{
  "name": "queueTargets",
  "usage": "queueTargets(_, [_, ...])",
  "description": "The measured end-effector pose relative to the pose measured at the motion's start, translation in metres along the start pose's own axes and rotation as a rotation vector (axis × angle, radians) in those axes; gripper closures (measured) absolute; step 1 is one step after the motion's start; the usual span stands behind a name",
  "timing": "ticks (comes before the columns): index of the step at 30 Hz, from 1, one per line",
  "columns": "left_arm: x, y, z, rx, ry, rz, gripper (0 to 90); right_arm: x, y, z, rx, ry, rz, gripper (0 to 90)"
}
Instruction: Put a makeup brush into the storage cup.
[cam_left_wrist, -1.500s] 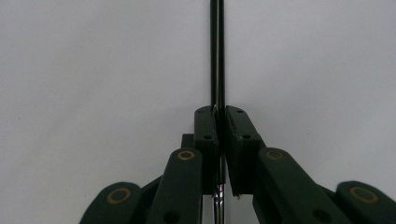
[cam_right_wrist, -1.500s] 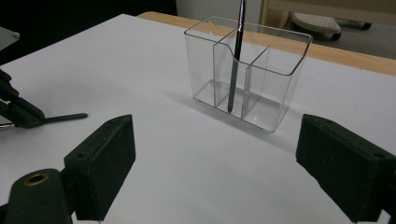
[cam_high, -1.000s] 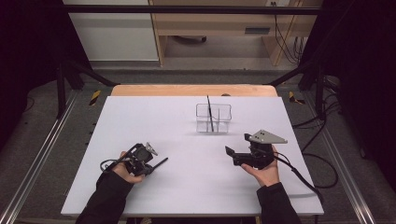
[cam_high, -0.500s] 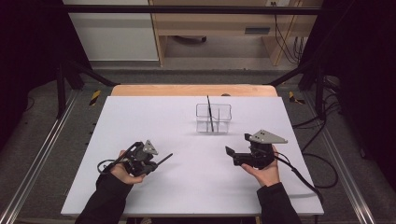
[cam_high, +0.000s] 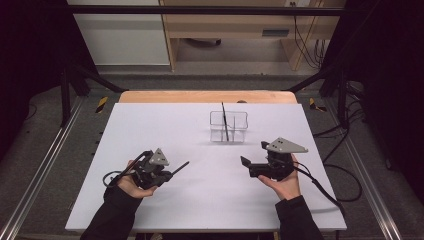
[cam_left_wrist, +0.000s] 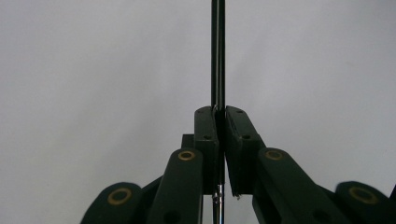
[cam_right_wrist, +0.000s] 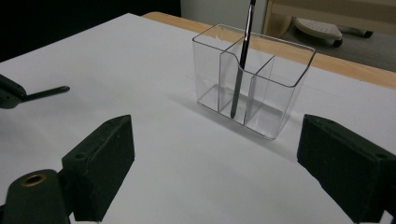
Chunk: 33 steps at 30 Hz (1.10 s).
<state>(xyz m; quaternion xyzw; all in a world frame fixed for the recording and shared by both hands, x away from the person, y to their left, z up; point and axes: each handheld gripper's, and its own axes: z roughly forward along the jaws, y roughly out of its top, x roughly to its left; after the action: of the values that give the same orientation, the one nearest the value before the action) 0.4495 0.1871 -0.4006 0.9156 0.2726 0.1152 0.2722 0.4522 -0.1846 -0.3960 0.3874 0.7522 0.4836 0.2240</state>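
My left gripper (cam_high: 169, 173) is shut on a thin black pen (cam_high: 181, 166) that sticks out to the right, a little above the white table (cam_high: 150, 125). Its pads (cam_left_wrist: 208, 135) pinch the pen (cam_left_wrist: 218, 56) near one end. A clear plastic organizer (cam_high: 240, 131) with three compartments stands at the table's middle back, and a second black pen (cam_high: 225, 120) leans upright in it. My right gripper (cam_high: 248, 167) hovers at the right, pointing left, open and with nothing in it. Its view faces the organizer (cam_right_wrist: 280, 93) and the standing pen (cam_right_wrist: 240, 79) between its wide pads (cam_right_wrist: 100, 163).
The held pen's tip (cam_right_wrist: 46, 93) shows at the left of the right gripper view. A wooden edge (cam_high: 207, 96) borders the table's far side. Metal rails (cam_high: 45, 165) run along both sides, and cables (cam_high: 345, 175) lie on the floor at right.
My left gripper has risen slightly with the black pen in it, and the pen's free end has lifted. The right gripper has kept still.
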Motion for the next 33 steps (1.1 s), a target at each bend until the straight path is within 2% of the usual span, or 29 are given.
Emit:
queueTargets(6, [-0.002,0.006,-0.004,-0.035,-0.018,0.021,83.3,0.005,0.007,-0.001,0.026,0.001,-0.037,11.7])
queueTargets(12, [-0.005,0.013,-0.007,-0.035,-0.022,0.056,83.3,0.011,0.016,0.0,0.054,-0.026,-0.092,11.5])
queueTargets(21, [-0.01,0.031,-0.01,-0.076,-0.035,0.091,83.3,0.02,0.031,-0.004,0.065,-0.033,-0.165,11.9])
queueTargets(33, [-0.018,0.053,-0.01,-0.091,-0.065,0.154,83.3,0.033,0.043,-0.005,0.139,-0.039,-0.286,12.6])
